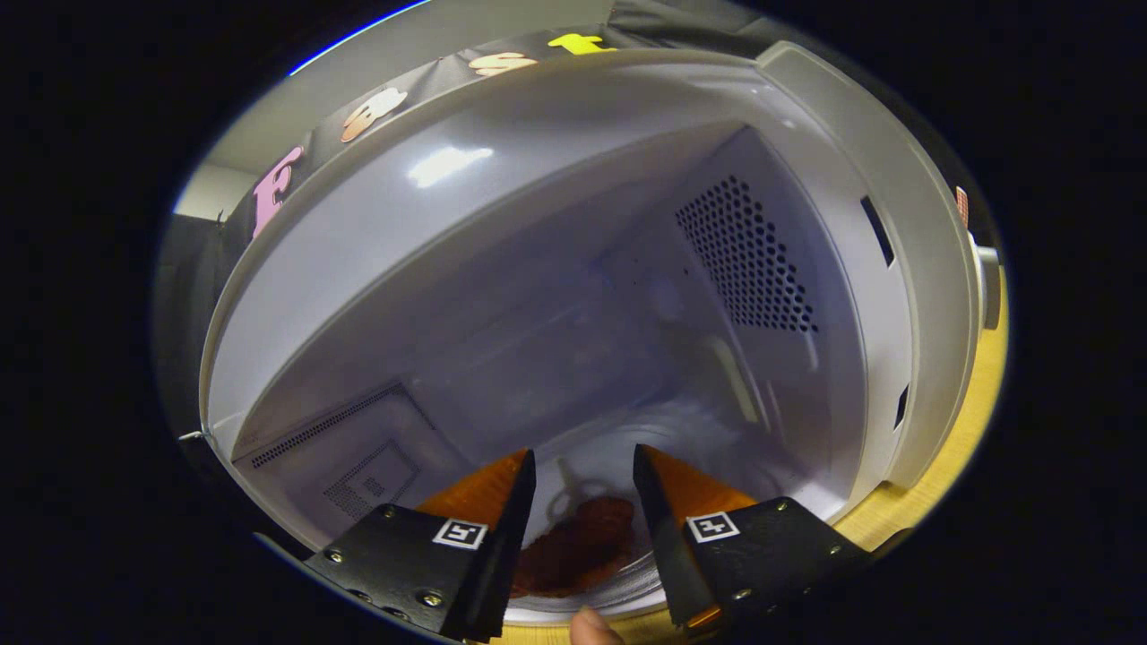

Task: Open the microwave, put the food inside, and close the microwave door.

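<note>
The gripper (584, 466) points into the open cavity of the microwave (556, 296), its two fingers spread with a clear gap between the tips; nothing is pinched between them, and neither finger is seen pressing on anything. Through that gap, below and just ahead of the tips, lies the food (578, 548), a reddish-brown heap resting on a white plate (573, 602); the plate sits on the floor of the cavity, near its front edge. Whether the fingers brush the plate's rim cannot be told, since their lower parts cover it. A fingertip (593, 627) of the person shows just under the plate's near rim, between the two finger mounts. Beyond the fingers the cavity's back wall rises pale and glossy; a patch of round vent holes (745, 255) marks the right-hand inner wall, and a finer perforated panel (358, 448) lies on the left-hand wall. The microwave's front frame (932, 296) curves past on the right, with the wooden table (963, 421) beyond it.
</note>
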A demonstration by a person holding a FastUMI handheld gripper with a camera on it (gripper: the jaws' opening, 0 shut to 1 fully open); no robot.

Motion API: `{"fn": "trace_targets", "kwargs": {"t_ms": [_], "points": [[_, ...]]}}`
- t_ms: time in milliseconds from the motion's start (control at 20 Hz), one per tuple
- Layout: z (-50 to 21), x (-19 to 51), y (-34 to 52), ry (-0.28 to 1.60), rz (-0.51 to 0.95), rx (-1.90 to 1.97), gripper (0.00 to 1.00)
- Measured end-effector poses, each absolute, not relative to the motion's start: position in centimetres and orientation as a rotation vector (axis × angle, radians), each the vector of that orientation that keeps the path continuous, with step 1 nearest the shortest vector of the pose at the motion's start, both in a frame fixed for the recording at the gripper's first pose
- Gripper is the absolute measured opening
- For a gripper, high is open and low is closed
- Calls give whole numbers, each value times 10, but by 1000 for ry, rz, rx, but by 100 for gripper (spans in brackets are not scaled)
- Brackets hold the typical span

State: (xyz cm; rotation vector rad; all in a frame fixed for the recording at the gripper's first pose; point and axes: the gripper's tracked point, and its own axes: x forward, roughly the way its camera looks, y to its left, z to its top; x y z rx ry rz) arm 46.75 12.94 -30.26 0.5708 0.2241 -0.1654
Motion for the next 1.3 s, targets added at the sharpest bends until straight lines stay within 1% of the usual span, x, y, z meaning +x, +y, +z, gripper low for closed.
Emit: {"fn": "trace_targets", "kwargs": {"t_ms": [50,100,200,250,300,350,500,650,900,1050,1200,1300], "points": [[-298,465,134,230,-142,585,67],[-295,461,138,239,-124,594,72],[-283,452,146,246,-82,594,75],[-279,446,146,248,-74,571,82],[-276,440,148,250,-60,545,86],[-274,431,152,259,-42,521,88],[-265,392,169,309,50,477,89],[-234,344,181,281,163,468,90],[-165,269,190,173,329,366,90],[-103,220,193,50,411,360,90],[-46,156,226,-81,574,357,90],[-27,116,251,-117,685,340,90]]}}
